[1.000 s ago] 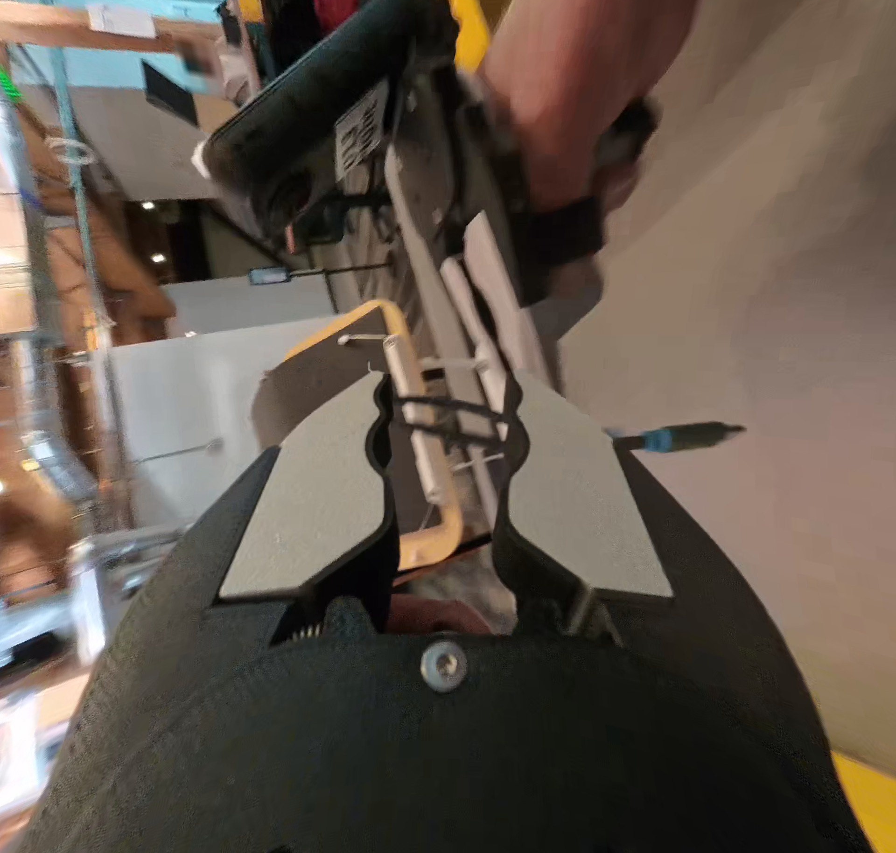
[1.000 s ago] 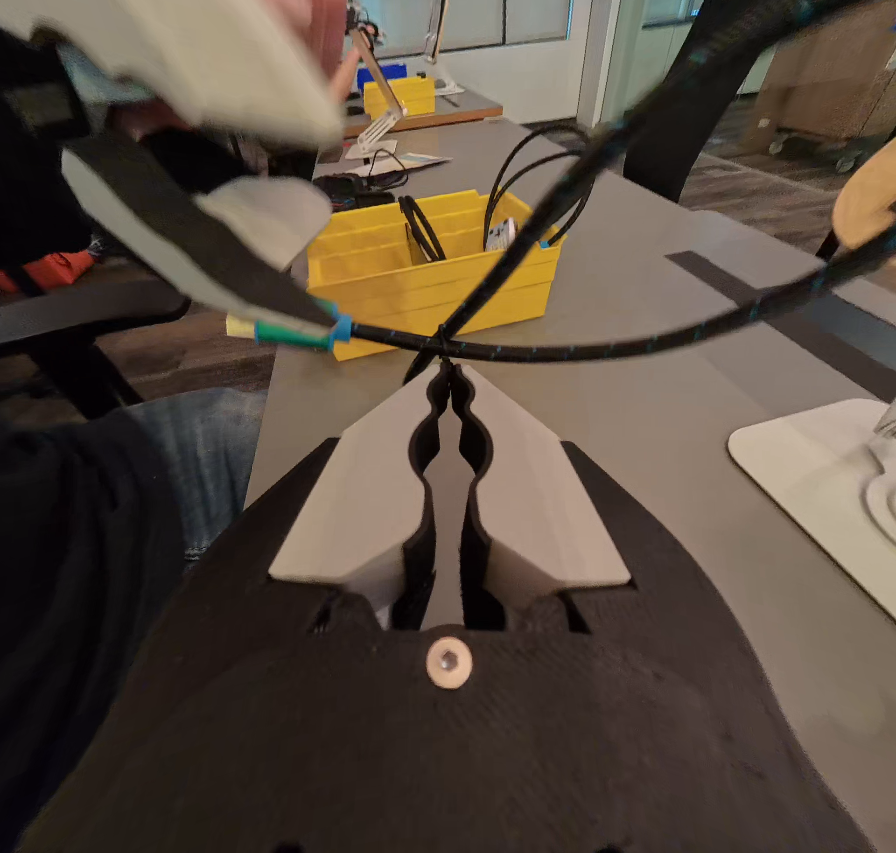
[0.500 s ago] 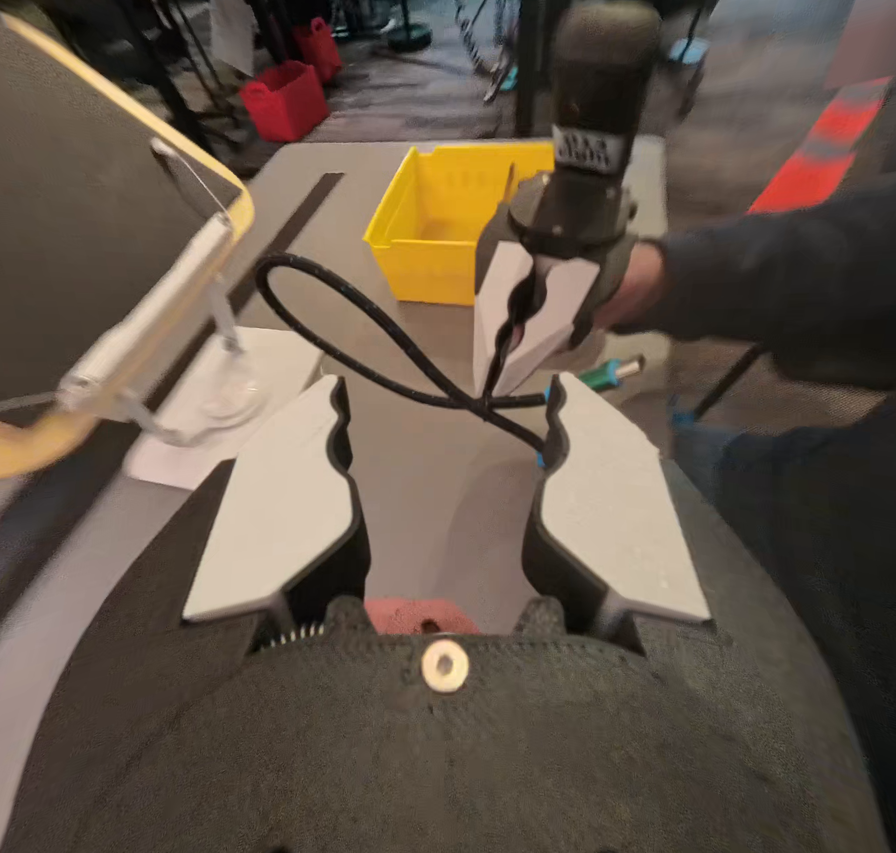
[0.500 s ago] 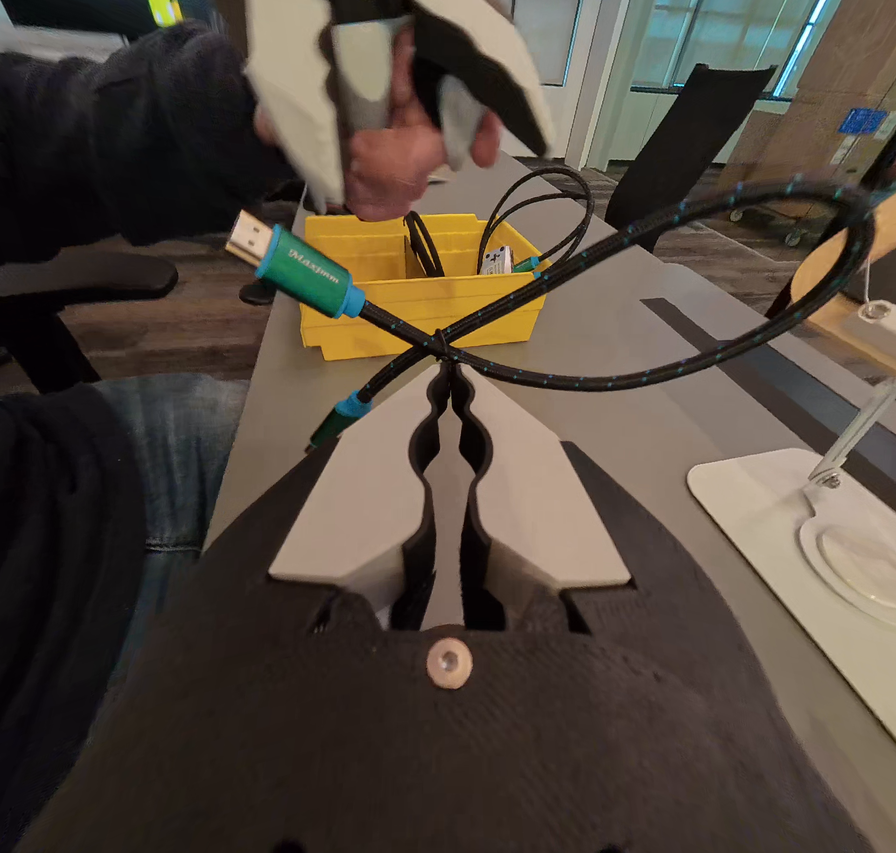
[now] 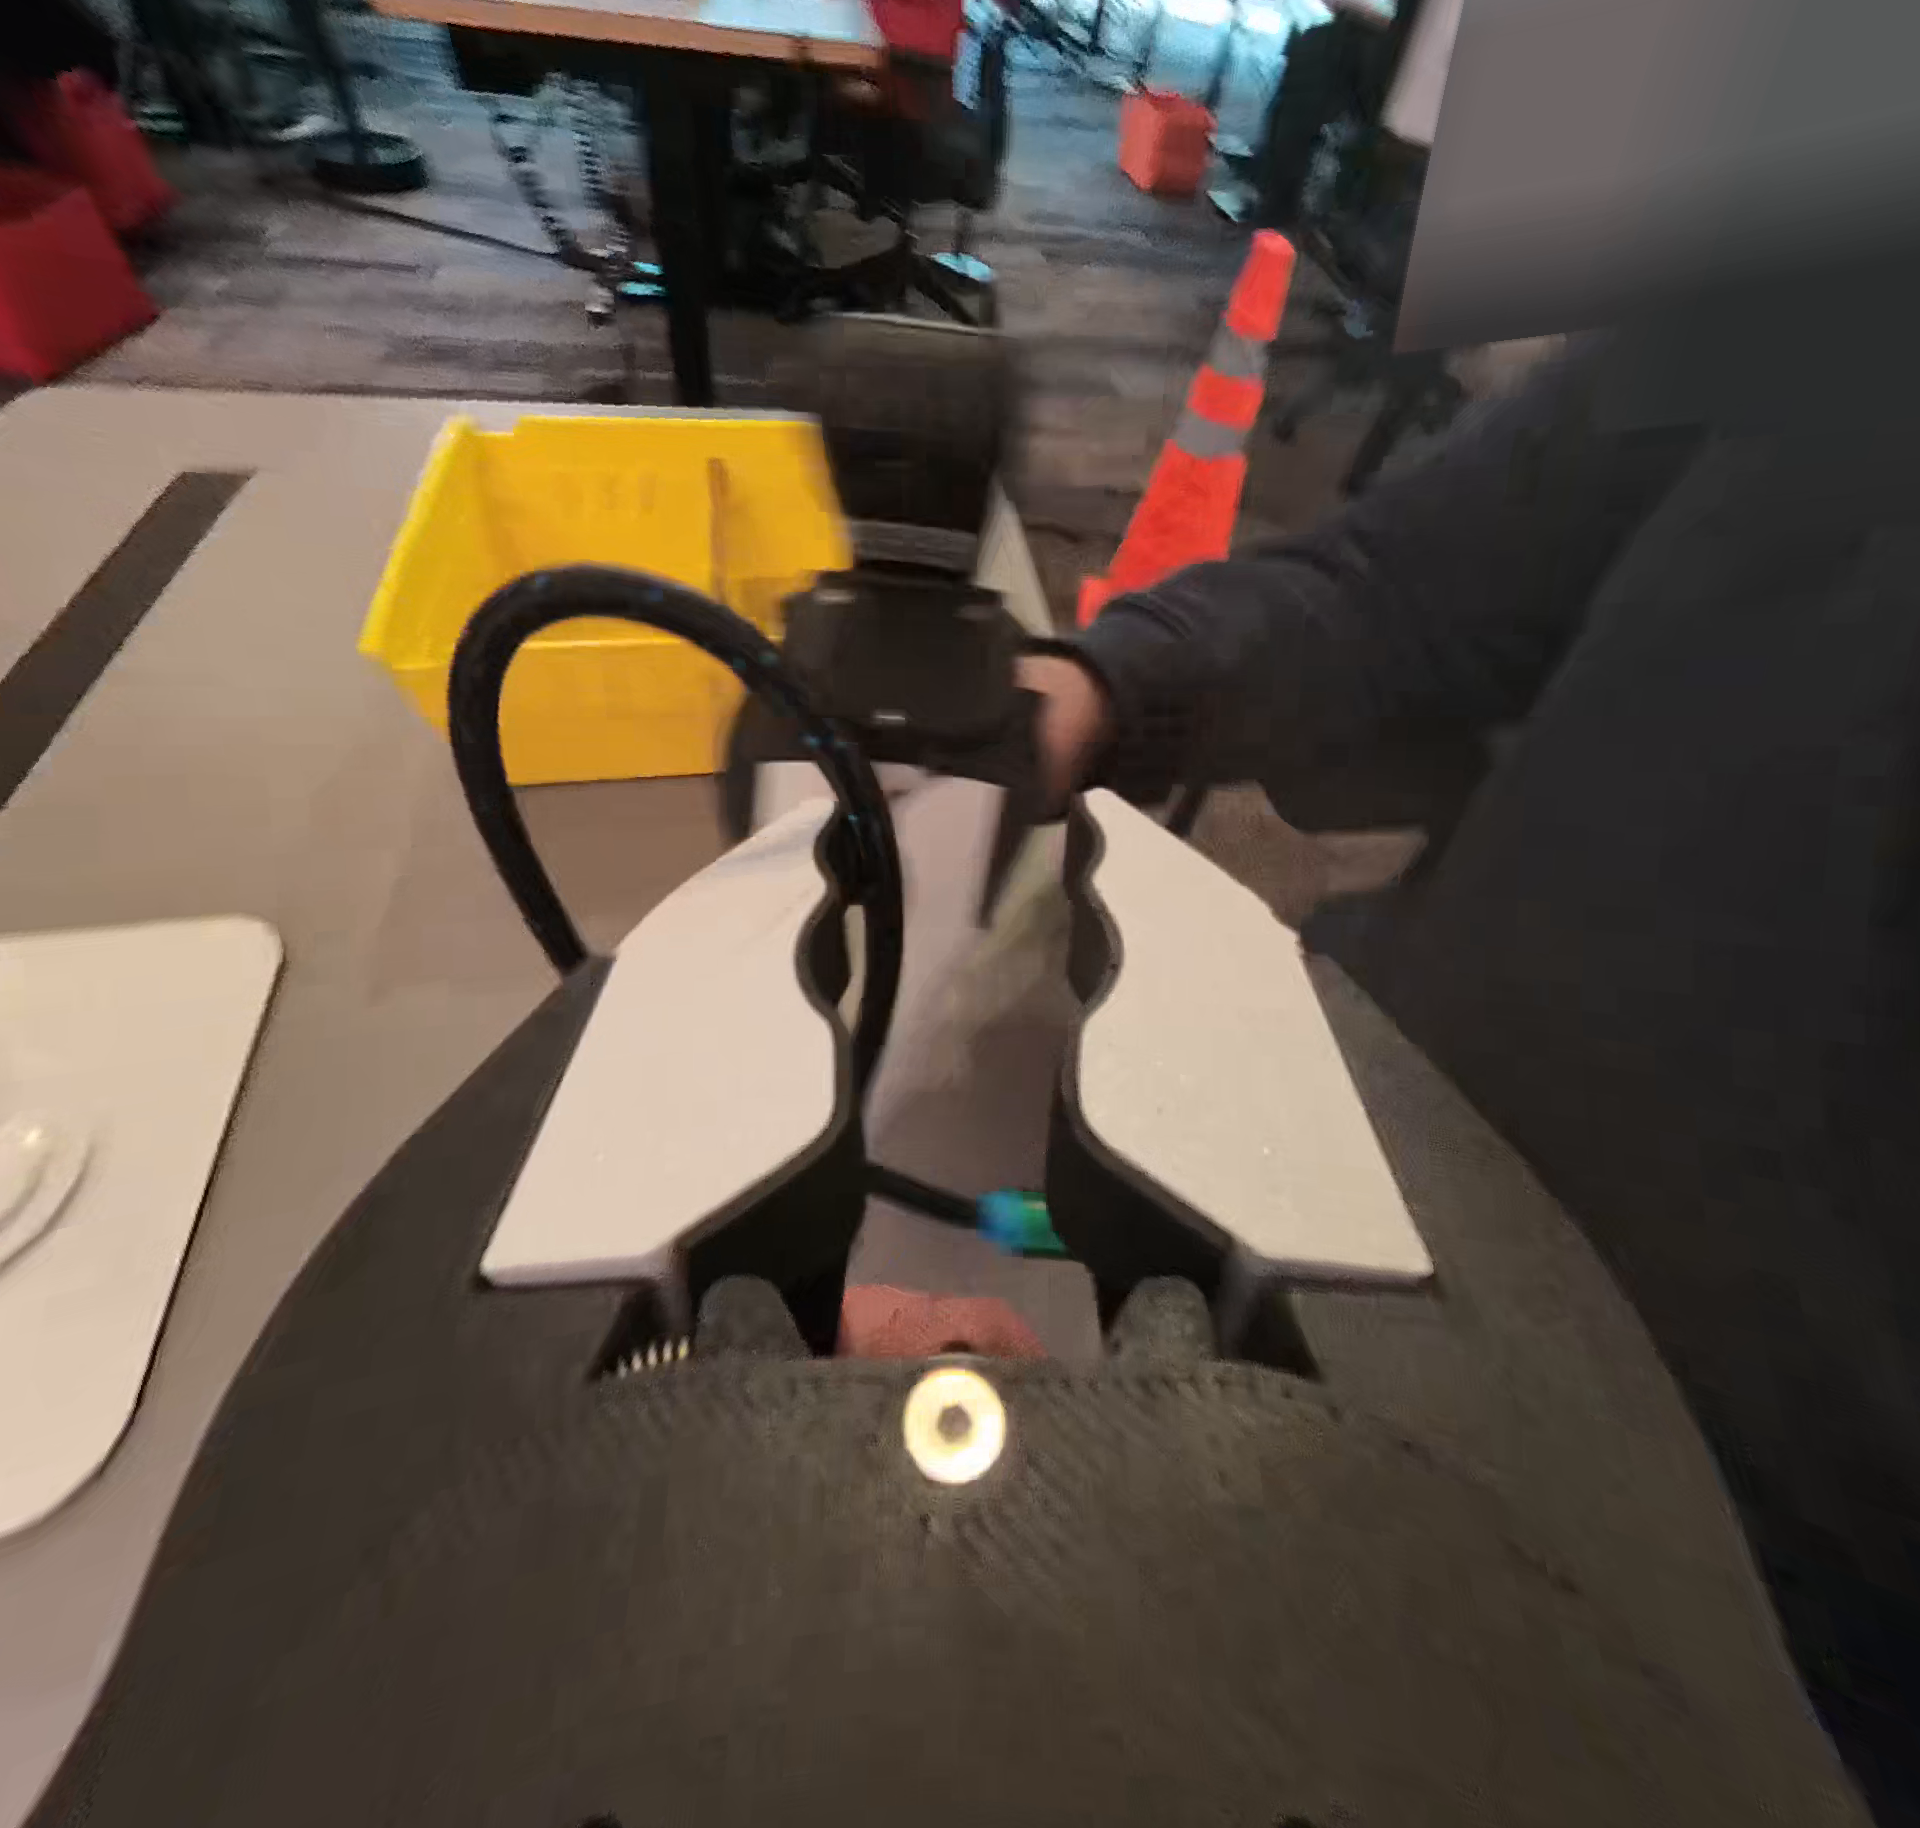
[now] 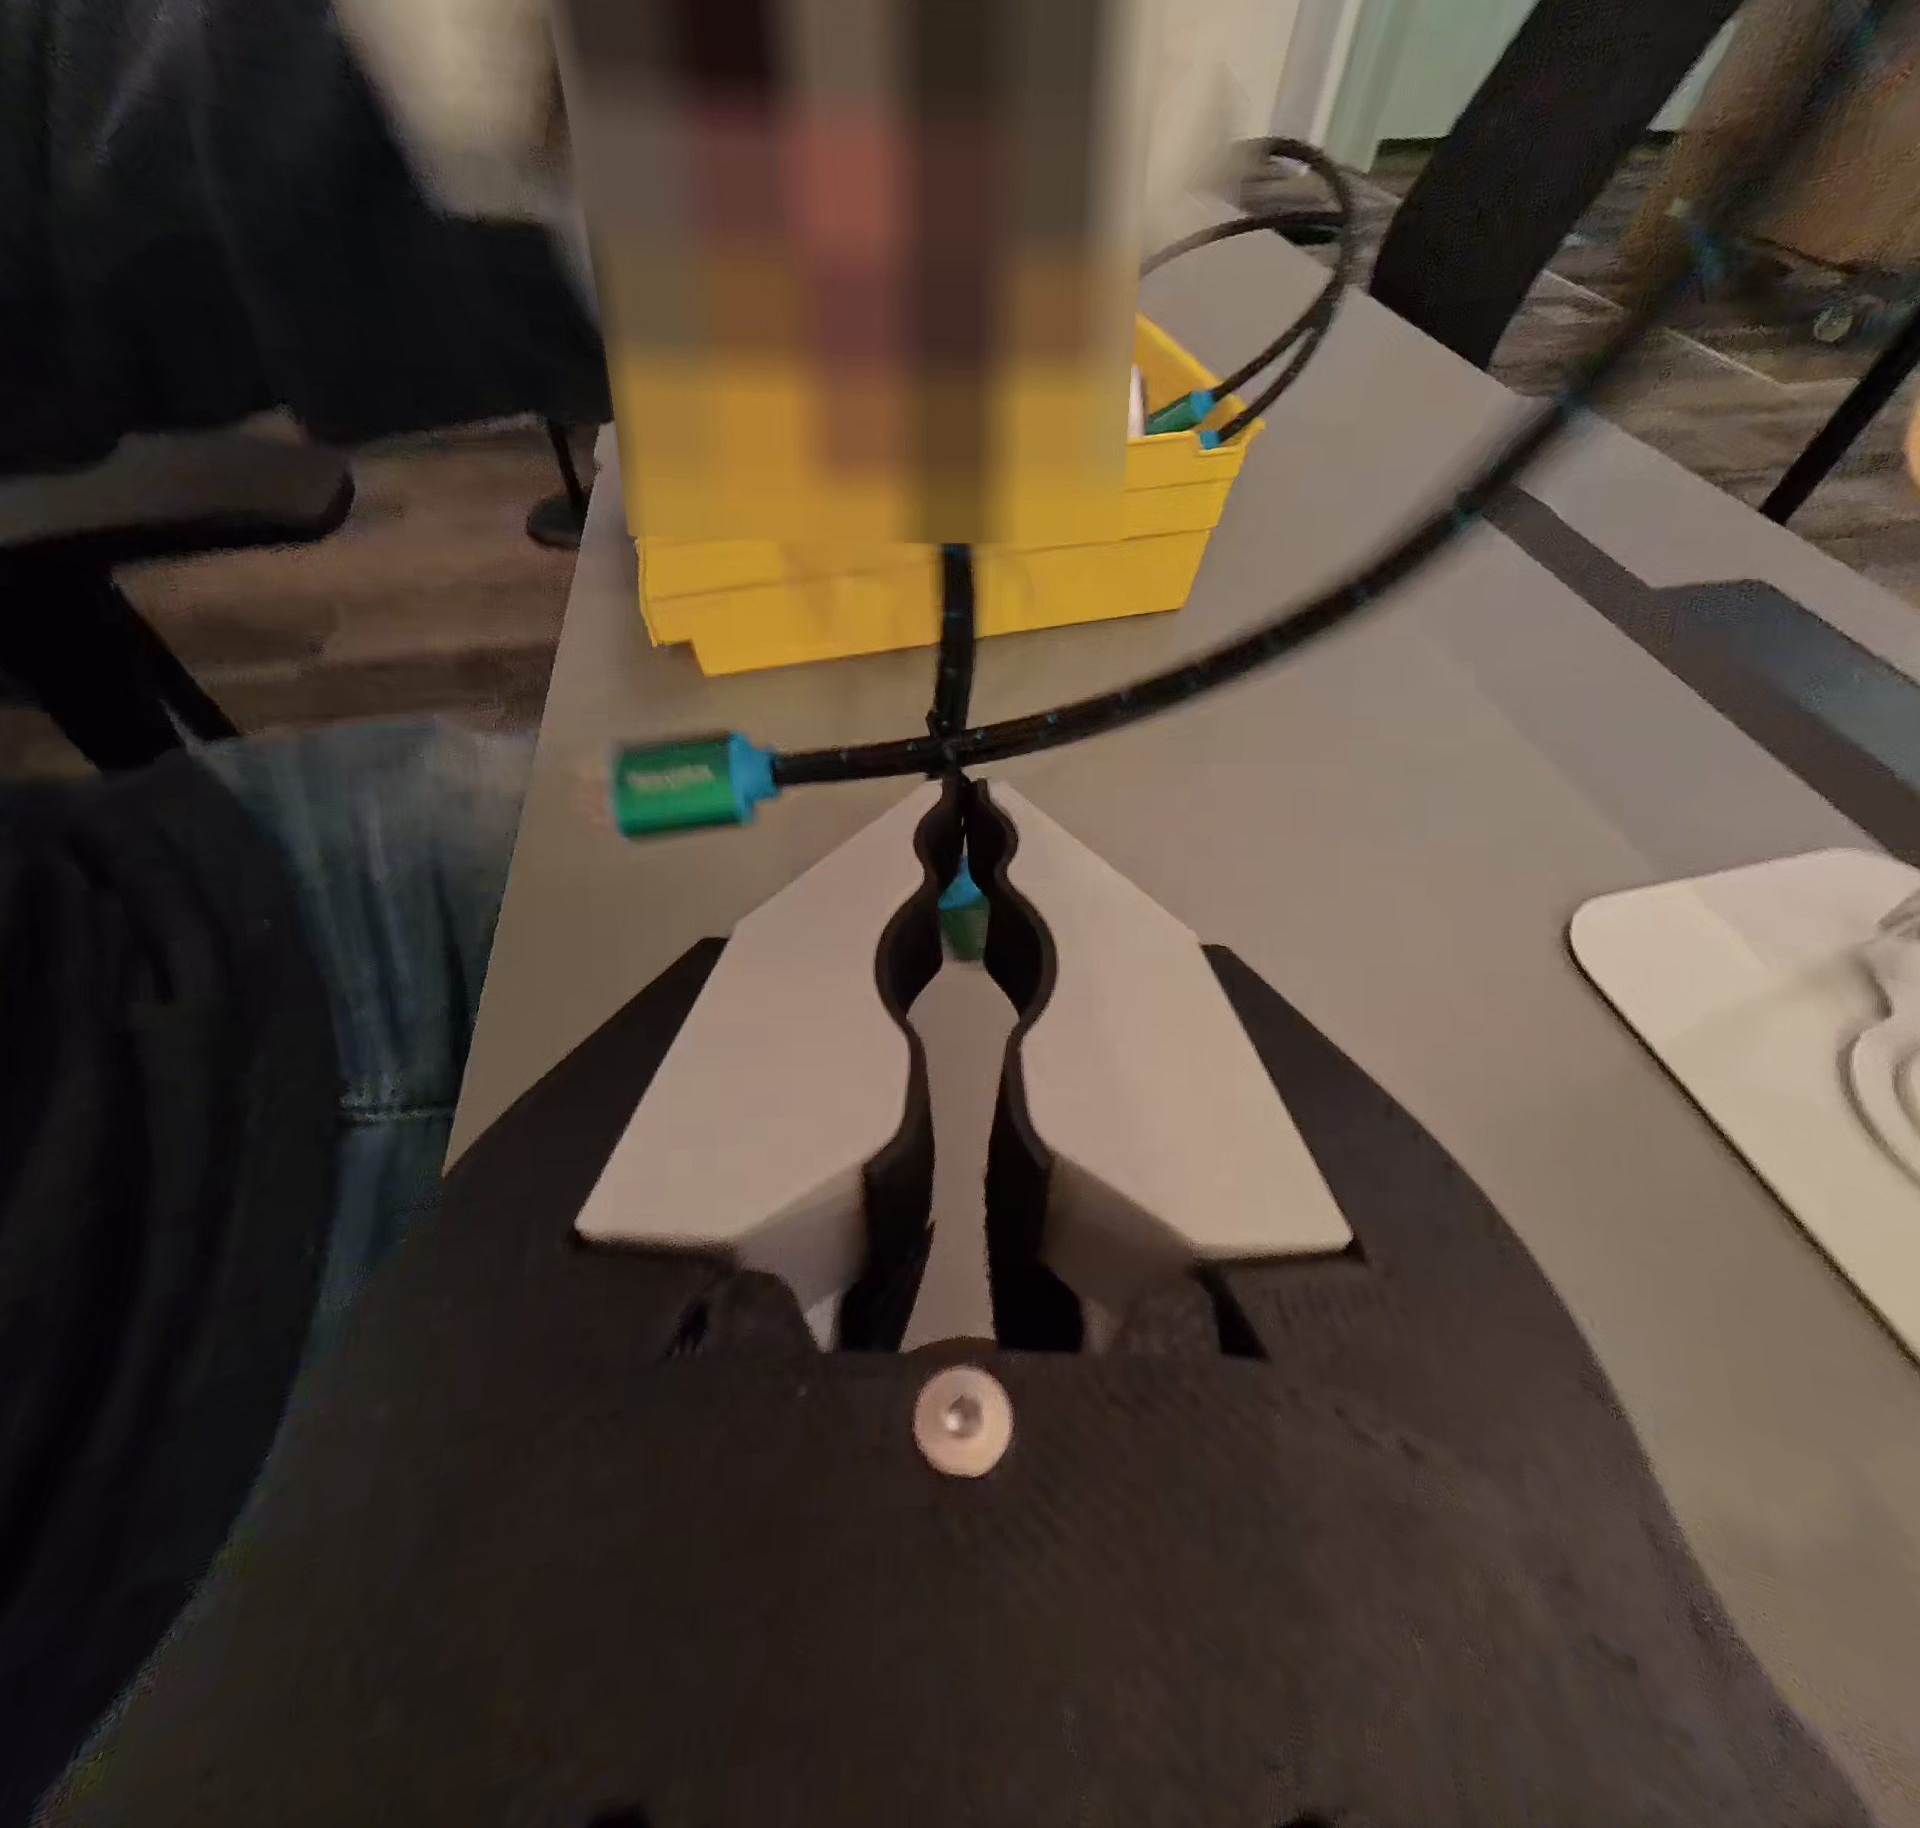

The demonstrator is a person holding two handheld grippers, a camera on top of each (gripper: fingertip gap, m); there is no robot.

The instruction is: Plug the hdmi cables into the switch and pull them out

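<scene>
From the left of my right wrist view, the green plug [image 6: 681, 779] of the HDMI cable [image 6: 1195, 682] stuck out sideways in the air above the grey table [image 6: 1351, 822], its blue collar leading into the black braided cord. That cord crossed over itself just at the tips of my right gripper [image 6: 958, 793], which I had squeezed together on the crossing, so both strands were pinched there; a second green plug [image 6: 961, 921] hung below, seen through the slot between the fingers. I judged the cable light but springy: the braid held a wide loop rather than drooping, so it would fight any bend and swing the plug about. The rigid plug shell looked to me the proper place to take hold, not the cord, since a grip on the cord gives no control of the plug's angle. Farther right, the yellow bin [image 6: 935, 594] held more cables. In the left wrist view my left gripper [image 5: 951, 869] stood apart, clamped on nothing, the loop of cord [image 5: 665, 625] passing down between its fingers, perhaps brushing the left one. I saw no switch.
</scene>
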